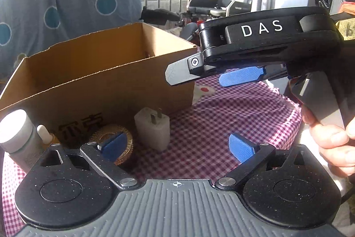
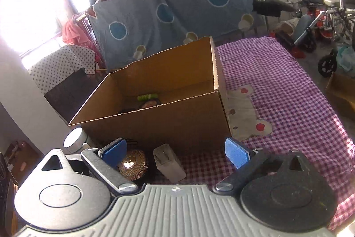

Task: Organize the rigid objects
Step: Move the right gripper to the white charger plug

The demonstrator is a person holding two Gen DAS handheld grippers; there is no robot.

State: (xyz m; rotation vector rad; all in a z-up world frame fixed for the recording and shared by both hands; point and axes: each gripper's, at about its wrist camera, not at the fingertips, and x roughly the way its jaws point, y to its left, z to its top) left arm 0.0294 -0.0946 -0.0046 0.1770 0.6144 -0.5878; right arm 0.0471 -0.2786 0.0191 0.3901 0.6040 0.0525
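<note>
A white plug adapter (image 1: pixel 153 130) stands on the checked cloth in front of an open cardboard box (image 1: pixel 99 81). A round gold mesh piece (image 1: pixel 117 143) lies just left of it, partly behind my left gripper's left finger. My left gripper (image 1: pixel 177 147) is open, with the adapter a little ahead of its jaws. My right gripper (image 1: pixel 208 77) hovers above and to the right, held by a hand (image 1: pixel 332 143). In the right wrist view my right gripper (image 2: pixel 175 152) is open. The adapter (image 2: pixel 169 164) lies between its fingers untouched, and the gold piece (image 2: pixel 133 164) is by the left finger.
A white capped bottle (image 1: pixel 17 134) and a small white tube (image 1: pixel 43 132) stand at the box's left corner. Inside the box (image 2: pixel 166 121) lie a green item (image 2: pixel 147 96) and other things. The checked cloth (image 2: pixel 277 86) stretches right. A wheelchair (image 2: pixel 328 6) and a blue blanket (image 2: pixel 177 3) stand behind.
</note>
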